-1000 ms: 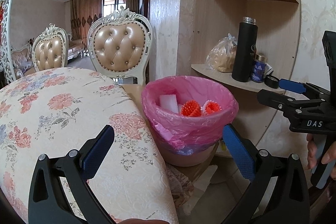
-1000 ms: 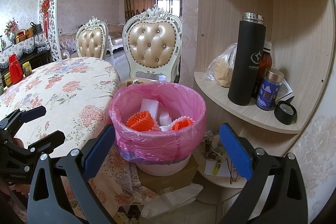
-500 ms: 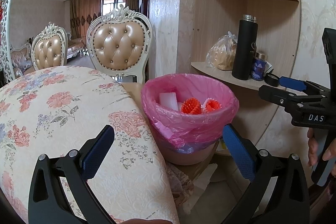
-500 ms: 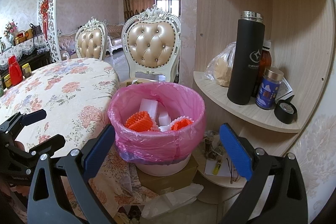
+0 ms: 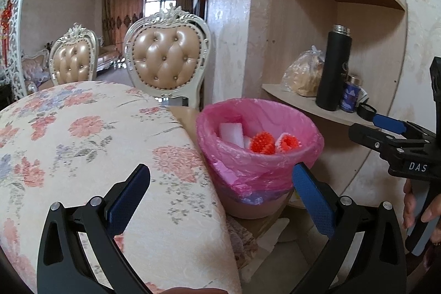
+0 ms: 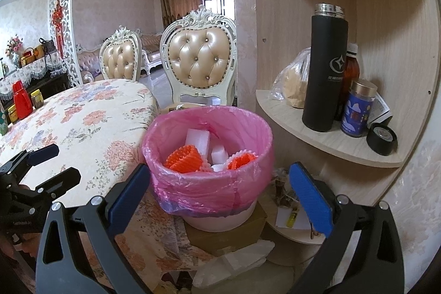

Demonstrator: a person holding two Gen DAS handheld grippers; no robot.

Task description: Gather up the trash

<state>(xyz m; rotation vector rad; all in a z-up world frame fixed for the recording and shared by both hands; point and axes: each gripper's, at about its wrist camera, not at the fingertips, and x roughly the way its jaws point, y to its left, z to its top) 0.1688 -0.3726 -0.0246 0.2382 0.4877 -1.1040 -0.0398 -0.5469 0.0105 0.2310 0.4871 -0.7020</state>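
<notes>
A: On our left, the table (image 6: 91, 112) under its floral cloth looks bare near us; our left gripper (image 5: 220, 197) hangs over its edge, fingers spread wide, empty.

B: And the bin (image 6: 208, 156) just beside it already has foam blocks (image 6: 197, 139) and orange nets (image 6: 183, 160) inside.

A: Right gripper (image 6: 219, 194) faces the bin, equally wide, nothing held.

B: So we judge the drop done. Next we need more trash; maybe the scraps (image 6: 284, 190) on the low shelf.
</notes>
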